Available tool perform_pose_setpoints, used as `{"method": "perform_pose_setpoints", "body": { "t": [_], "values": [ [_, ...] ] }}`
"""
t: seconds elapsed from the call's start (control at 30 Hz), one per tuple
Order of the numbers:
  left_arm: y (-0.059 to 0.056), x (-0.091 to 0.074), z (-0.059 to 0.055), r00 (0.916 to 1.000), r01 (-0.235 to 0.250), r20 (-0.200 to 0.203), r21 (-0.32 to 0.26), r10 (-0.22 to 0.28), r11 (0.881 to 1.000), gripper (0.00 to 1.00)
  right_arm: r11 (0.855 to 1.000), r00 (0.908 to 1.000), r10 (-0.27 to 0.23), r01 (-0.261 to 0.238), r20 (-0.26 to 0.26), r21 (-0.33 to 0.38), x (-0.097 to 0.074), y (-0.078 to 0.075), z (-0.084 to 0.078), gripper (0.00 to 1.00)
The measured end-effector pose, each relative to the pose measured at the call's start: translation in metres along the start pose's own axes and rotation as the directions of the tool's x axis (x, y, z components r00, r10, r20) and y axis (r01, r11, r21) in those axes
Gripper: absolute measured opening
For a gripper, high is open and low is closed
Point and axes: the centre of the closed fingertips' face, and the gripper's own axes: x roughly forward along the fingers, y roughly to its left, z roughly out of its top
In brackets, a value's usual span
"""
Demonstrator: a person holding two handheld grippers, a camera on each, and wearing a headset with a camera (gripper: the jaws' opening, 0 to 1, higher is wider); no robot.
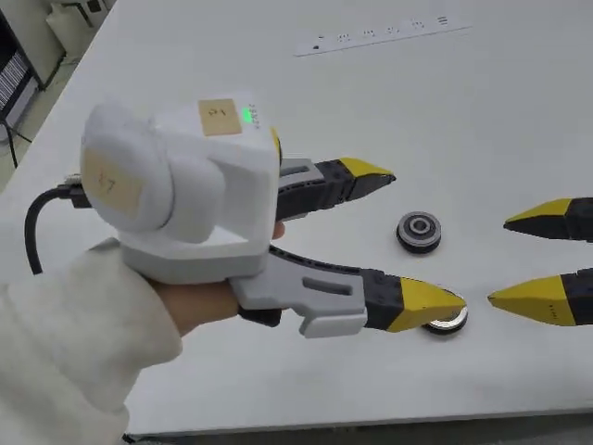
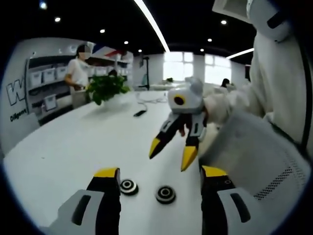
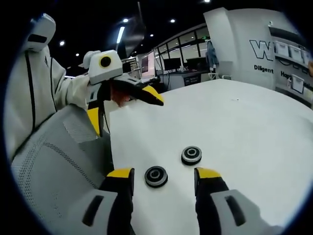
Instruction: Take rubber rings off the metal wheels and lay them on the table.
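Two small metal wheels with black rubber rings lie on the white table [image 1: 278, 389]. One wheel [image 1: 419, 232] sits in the open, seen between the jaws of my left gripper [image 1: 423, 239], which is open and held in a hand. The second wheel [image 1: 447, 322] is partly hidden under that gripper's lower yellow tip. My right gripper [image 1: 499, 260] faces them from the right edge, open and holding nothing. In the left gripper view both wheels [image 2: 129, 186] [image 2: 165, 194] lie just ahead of the open jaws. In the right gripper view one wheel [image 3: 156, 176] lies between the tips, the other wheel [image 3: 191, 154] a little farther off.
A white power strip [image 1: 380, 35] lies at the far side of the table. The table's front edge runs close below the left gripper. A person stands by shelves next to a green plant [image 2: 105, 87], beyond a dark flat object [image 2: 140, 113] on the table.
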Motion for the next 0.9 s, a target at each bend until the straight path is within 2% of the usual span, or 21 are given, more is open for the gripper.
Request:
{"method": "perform_pose_setpoints", "body": {
  "t": [0.2, 0.3, 0.4, 0.47, 0.6, 0.7, 0.9],
  "values": [
    [0.002, 0.008, -0.016, 0.9997, 0.010, -0.023, -0.035, -0.011, 0.999, 0.60, 0.999, 0.9993, 0.032, -0.032, -0.020, 0.012, 0.009, 0.005, -0.013, 0.41],
    [0.003, 0.011, -0.021, 0.9993, 0.024, -0.027, -0.046, -0.025, 0.999, 0.48, 0.999, 0.9981, 0.050, -0.050, -0.035, 0.015, 0.013, 0.008, -0.019, 0.37],
    [0.003, 0.016, -0.026, 0.9991, 0.030, -0.027, -0.068, -0.032, 0.997, 0.48, 0.998, 0.9971, 0.059, -0.059, -0.048, 0.017, 0.016, 0.008, -0.025, 0.35],
    [0.003, 0.019, -0.035, 0.9975, 0.037, -0.058, -0.056, -0.040, 0.998, 0.46, 0.998, 0.9966, 0.063, -0.062, -0.053, 0.015, 0.018, 0.008, -0.027, 0.34],
    [-0.001, 0.024, -0.042, 0.9957, 0.055, -0.072, -0.051, -0.058, 0.997, 0.42, 0.997, 0.9953, 0.076, -0.076, -0.060, 0.005, 0.021, 0.008, -0.032, 0.30],
    [-0.003, 0.030, -0.047, 0.9933, 0.066, -0.092, -0.051, -0.071, 0.997, 0.35, 0.996, 0.9940, 0.084, -0.084, -0.070, 0.003, 0.025, 0.010, -0.034, 0.29],
    [-0.009, 0.041, -0.057, 0.9890, 0.086, -0.118, -0.036, -0.089, 0.996, 0.35, 0.994, 0.9903, 0.104, -0.106, -0.092, -0.021, 0.031, 0.016, -0.038, 0.26]
  ]
}}
